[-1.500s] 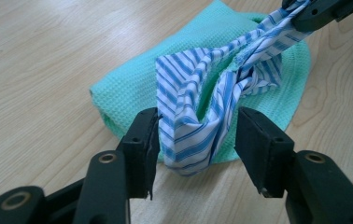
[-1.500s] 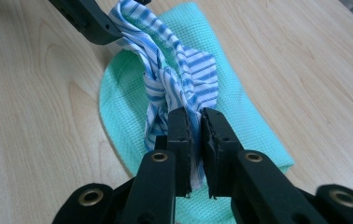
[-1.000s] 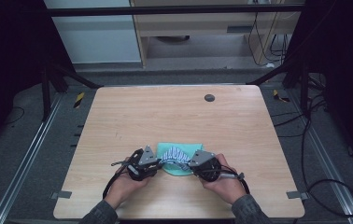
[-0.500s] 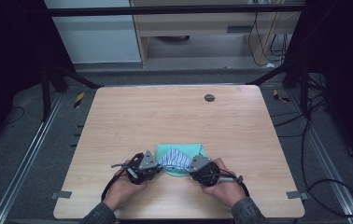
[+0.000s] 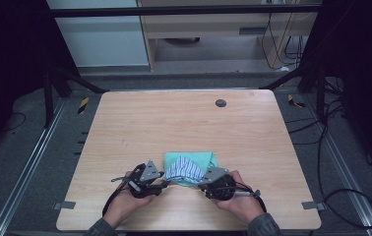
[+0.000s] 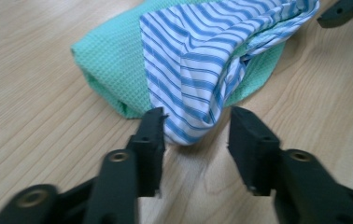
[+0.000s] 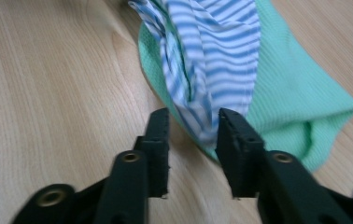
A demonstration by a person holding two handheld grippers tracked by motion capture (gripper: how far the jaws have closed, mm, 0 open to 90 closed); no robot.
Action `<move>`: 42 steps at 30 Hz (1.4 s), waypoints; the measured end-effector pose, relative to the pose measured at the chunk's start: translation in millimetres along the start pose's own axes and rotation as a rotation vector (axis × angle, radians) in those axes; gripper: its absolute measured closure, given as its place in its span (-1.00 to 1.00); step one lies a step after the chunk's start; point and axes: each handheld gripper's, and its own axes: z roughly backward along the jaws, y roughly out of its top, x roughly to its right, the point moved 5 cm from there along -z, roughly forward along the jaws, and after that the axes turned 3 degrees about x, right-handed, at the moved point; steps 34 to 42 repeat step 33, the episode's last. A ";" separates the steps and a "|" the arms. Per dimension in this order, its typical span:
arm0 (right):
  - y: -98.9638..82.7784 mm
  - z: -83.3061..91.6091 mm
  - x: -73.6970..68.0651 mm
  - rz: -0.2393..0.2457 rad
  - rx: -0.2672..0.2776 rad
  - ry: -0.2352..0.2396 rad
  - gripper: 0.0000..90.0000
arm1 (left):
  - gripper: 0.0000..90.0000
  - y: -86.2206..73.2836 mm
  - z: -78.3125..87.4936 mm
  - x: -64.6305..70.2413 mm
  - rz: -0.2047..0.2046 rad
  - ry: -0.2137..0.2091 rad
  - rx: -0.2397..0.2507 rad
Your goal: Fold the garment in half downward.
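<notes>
On the table (image 5: 139, 123), both grippers' jaws have just opened off the striped cloth (image 5: 184, 169).

You have a striped cloth (image 6: 198, 60) in front of you, white with thin blue lines, some darker blue and some paler. Under it lies a green cloth (image 6: 111, 60), a plain mint shade with a fine waffle weave. The table (image 5: 184, 123) is light wood with a pale tan grain, and a small dark grey disc (image 5: 220, 103) sits near its far edge. Your left gripper (image 6: 195, 135) and right gripper (image 7: 193, 135) are both black, with brass-coloured screw holes. The floor (image 5: 26, 142) around the table is dark grey.
</notes>
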 end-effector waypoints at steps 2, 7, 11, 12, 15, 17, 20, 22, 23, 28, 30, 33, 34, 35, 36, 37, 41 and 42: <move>-3.1 4.9 0.6 -0.024 0.007 -0.004 0.26 | 0.05 -1.1 6.7 -1.0 0.014 0.000 0.005; -13.0 12.9 4.2 -0.074 0.013 -0.037 -0.14 | -0.35 -3.4 14.2 -10.6 0.050 0.030 0.005; -23.1 17.8 13.5 -0.125 0.018 -0.084 -0.46 | -0.67 -8.6 18.1 -24.4 0.103 0.063 0.002; -25.2 18.9 16.3 -0.139 0.023 -0.093 -0.50 | -0.70 -11.6 19.7 -30.8 0.115 0.078 -0.003; -36.4 24.3 33.3 -0.240 0.037 -0.153 -0.62 | -0.78 -20.2 22.8 -48.3 0.163 0.122 -0.011; -45.2 26.5 46.7 -0.294 0.047 -0.206 -0.68 | -0.82 -28.8 22.8 -63.3 0.200 0.160 -0.019; -61.9 25.7 68.1 -0.423 0.031 -0.275 -0.77 | -0.82 -42.0 22.3 -84.4 0.278 0.210 -0.023; -72.4 22.9 80.2 -0.461 0.003 -0.333 -0.80 | -0.82 -46.4 22.0 -91.4 0.292 0.239 -0.028; -75.1 21.6 83.0 -0.474 -0.004 -0.348 -0.81 | -0.82 -48.2 21.4 -94.5 0.296 0.250 -0.030; -82.5 13.2 96.9 -0.557 0.015 -0.352 -0.88 | -0.83 -54.5 14.0 -102.9 0.331 0.256 -0.025; -81.8 10.8 100.8 -0.573 0.006 -0.368 -0.94 | -0.86 -54.3 11.0 -106.2 0.322 0.270 -0.027; -80.9 8.2 102.9 -0.589 -0.005 -0.385 -1.00 | -0.93 -53.3 7.5 -107.6 0.309 0.281 -0.051; -80.9 8.2 102.9 -0.589 -0.005 -0.385 -1.00 | -0.93 -53.3 7.5 -107.6 0.309 0.281 -0.051; -80.9 8.2 102.9 -0.589 -0.005 -0.385 -1.00 | -0.93 -53.3 7.5 -107.6 0.309 0.281 -0.051; -80.9 8.2 102.9 -0.589 -0.005 -0.385 -1.00 | -0.93 -53.3 7.5 -107.6 0.309 0.281 -0.051; -80.9 8.2 102.9 -0.589 -0.005 -0.385 -1.00 | -0.93 -53.3 7.5 -107.6 0.309 0.281 -0.051; -80.9 8.2 102.9 -0.589 -0.005 -0.385 -1.00 | -0.93 -53.3 7.5 -107.6 0.309 0.281 -0.051; -80.9 8.2 102.9 -0.589 -0.005 -0.385 -1.00 | -0.93 -53.3 7.5 -107.6 0.309 0.281 -0.051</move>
